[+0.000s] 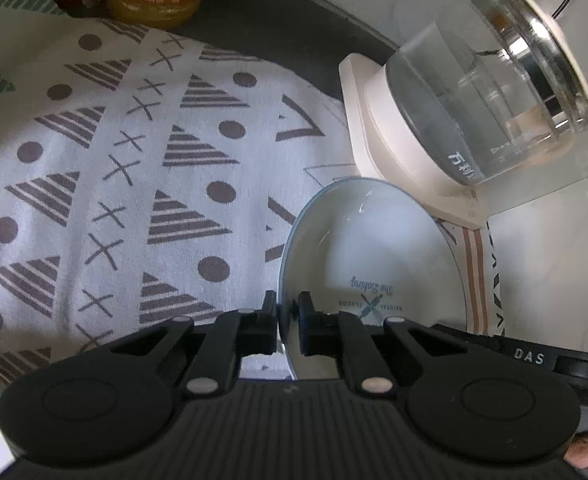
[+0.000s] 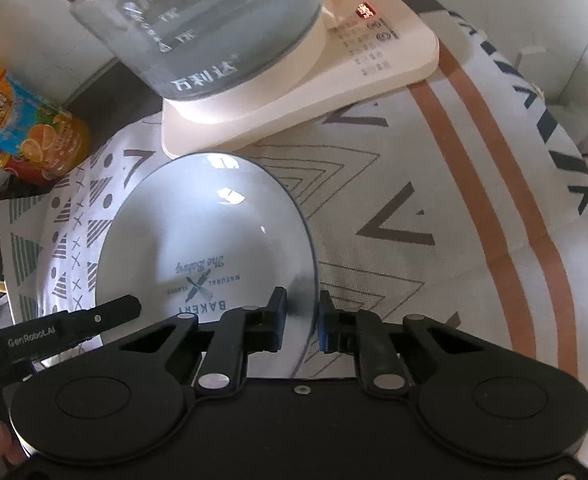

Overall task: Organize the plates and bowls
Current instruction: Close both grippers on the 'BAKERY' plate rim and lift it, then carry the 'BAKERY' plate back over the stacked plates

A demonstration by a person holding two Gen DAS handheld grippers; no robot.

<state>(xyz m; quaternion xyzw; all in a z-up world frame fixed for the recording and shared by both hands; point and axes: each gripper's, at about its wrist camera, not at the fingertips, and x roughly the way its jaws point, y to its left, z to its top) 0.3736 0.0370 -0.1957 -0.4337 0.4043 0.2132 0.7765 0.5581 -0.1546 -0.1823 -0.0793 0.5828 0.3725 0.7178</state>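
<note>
Matte black plastic, ribbed at the base — two grippers, one per hand. The left gripper (image 1: 287,316) is clamped on the plate's near-left rim, one finger on each face of the edge; the right gripper (image 2: 302,312) pinches the near-right rim the same way, its pads (image 2: 327,328) showing blue. In the right wrist view the left gripper's side (image 2: 69,324) juts in at lower left, lettered in white. Item held: one plate (image 2: 207,256), glazed white ceramic, round and shallow, thin dark line around the rim, with printed bakery lettering and a crossed-utensil emblem at its centre (image 1: 368,304); glossy, with window glare on the well. It sits above or on the cloth — contact cannot be told — just in front of the kettle base. Beneath: one woven cloth (image 1: 105,184), white, matte, coarse-textured, printed with grey striped triangles, dots and crosses; its right portion (image 2: 474,216) bears chevrons, two tan stripes and a dark zigzag border. Beyond the plate: one electric kettle (image 2: 213,28), clear glass body with white printed characters and a chrome collar, seated on a cream plastic base (image 2: 374,76) with a button panel and a small red lit display. Farther left: one bottle of orange drink (image 2: 33,136), translucent plastic with a bright fruit label, beside a red-labelled container (image 2: 21,170) only partly in view.
</note>
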